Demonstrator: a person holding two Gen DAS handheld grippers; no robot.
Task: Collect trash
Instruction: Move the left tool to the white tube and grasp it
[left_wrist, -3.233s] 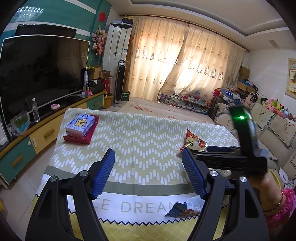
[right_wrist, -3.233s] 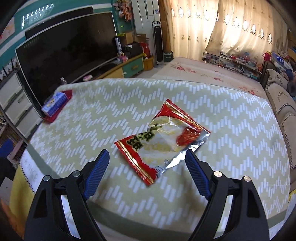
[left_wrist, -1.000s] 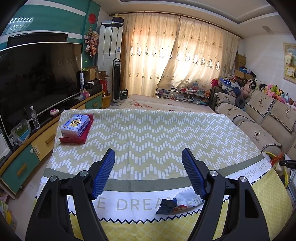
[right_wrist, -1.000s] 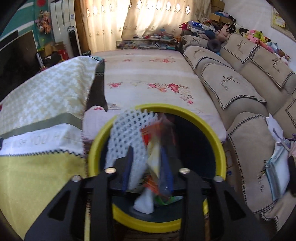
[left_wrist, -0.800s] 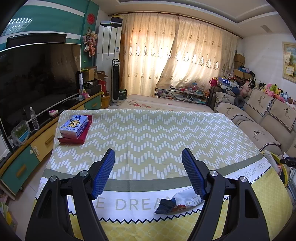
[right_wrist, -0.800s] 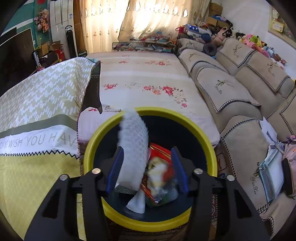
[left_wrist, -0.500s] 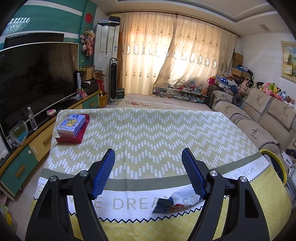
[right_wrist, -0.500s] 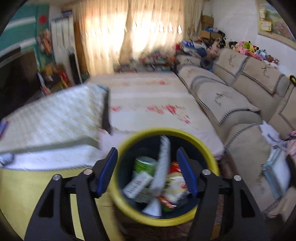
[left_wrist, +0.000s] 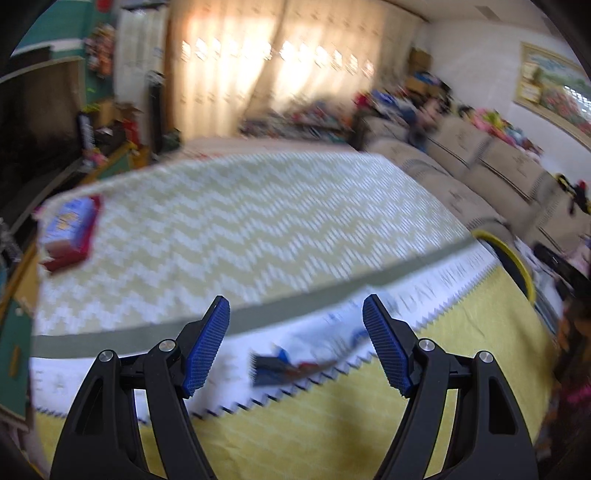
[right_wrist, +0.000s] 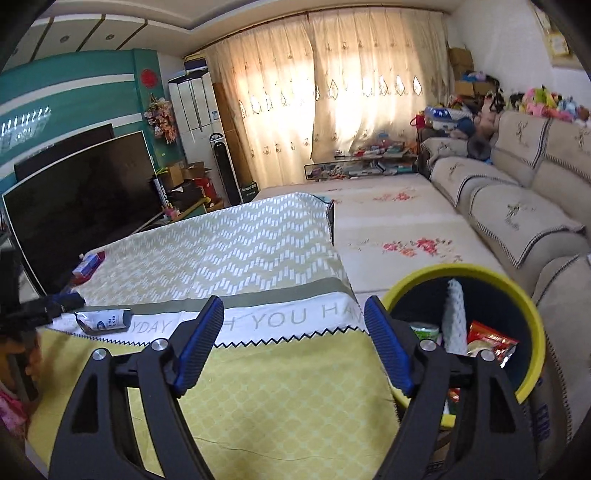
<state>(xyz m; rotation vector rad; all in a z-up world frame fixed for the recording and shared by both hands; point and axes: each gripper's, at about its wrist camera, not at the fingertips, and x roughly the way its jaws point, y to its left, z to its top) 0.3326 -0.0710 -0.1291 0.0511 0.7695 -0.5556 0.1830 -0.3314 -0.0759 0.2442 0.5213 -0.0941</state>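
A blue and white wrapper (left_wrist: 291, 363) lies on the white band of the tablecloth near the table's front edge. My left gripper (left_wrist: 295, 341) is open and empty, just above and around it. The same wrapper shows in the right wrist view (right_wrist: 105, 318) at the far left. My right gripper (right_wrist: 291, 341) is open and empty over the table's corner. The yellow-rimmed trash bin (right_wrist: 532, 306) stands on the floor to its right and holds a red snack bag (right_wrist: 487, 343), a white foam net (right_wrist: 454, 314) and other trash. The bin also shows in the left wrist view (left_wrist: 513, 254).
A tissue box on a red tray (left_wrist: 70, 229) sits at the table's far left. A TV (right_wrist: 74, 206) and cabinet stand left of the table. A beige sofa (right_wrist: 517, 206) runs along the right. The left wrist view is blurred by motion.
My right gripper opened, dropped the red snack bag into the bin and swung back towards the table. My left gripper moved down and right towards the blue and white wrapper.
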